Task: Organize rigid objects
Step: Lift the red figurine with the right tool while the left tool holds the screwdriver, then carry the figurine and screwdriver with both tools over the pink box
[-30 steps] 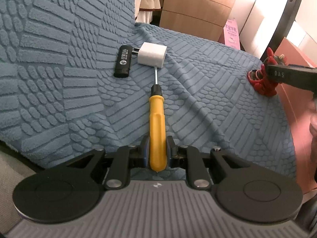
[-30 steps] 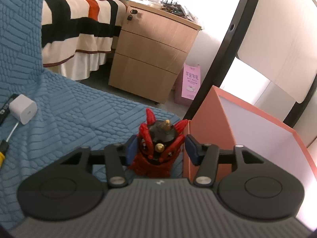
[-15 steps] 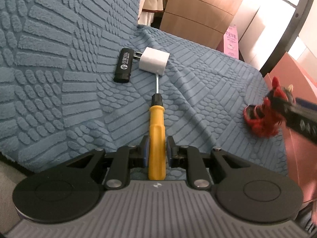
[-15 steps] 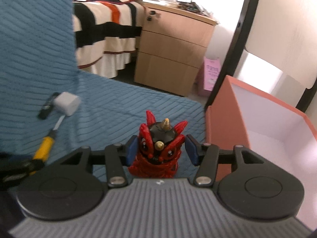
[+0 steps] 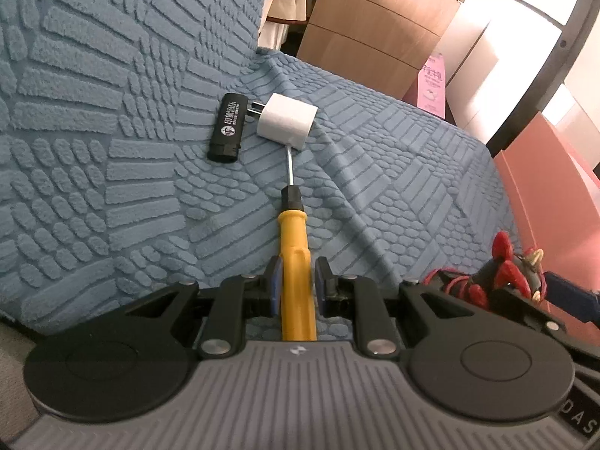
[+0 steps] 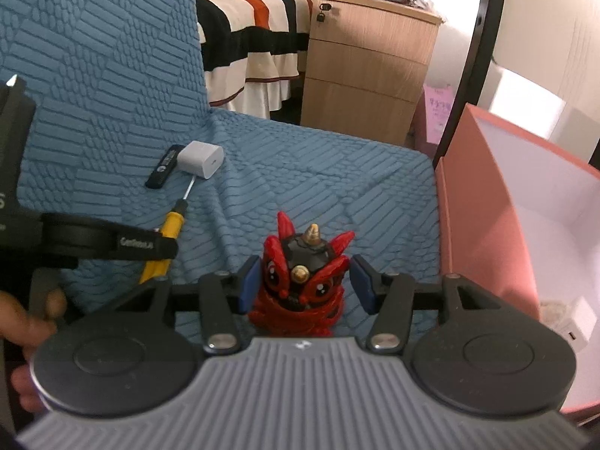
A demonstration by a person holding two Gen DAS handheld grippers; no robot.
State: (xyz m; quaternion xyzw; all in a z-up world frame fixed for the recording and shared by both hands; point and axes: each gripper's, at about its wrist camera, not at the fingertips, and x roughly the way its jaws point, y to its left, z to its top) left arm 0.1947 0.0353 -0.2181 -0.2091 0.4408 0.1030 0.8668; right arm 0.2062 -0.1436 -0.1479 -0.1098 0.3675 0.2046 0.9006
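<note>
We see the yellow-handled screwdriver (image 5: 296, 258) lying on the blue textured sofa cover (image 5: 112, 150), its metal tip under the white cube charger (image 5: 287, 123) beside a black USB stick (image 5: 228, 127). Our left gripper (image 5: 296, 285) brackets the handle, pads nearly touching it; whether they clamp it we cannot tell. Our right gripper (image 6: 305, 281) stands wide around the red horned figurine (image 6: 302, 277), near the pink box (image 6: 483, 232).

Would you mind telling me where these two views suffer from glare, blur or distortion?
Left wrist view: the window at upper right blows out to white, and the fisheye bends the drawer cabinet. Right wrist view: softer overall, with the pink box slightly blurred and its inside glaring.
</note>
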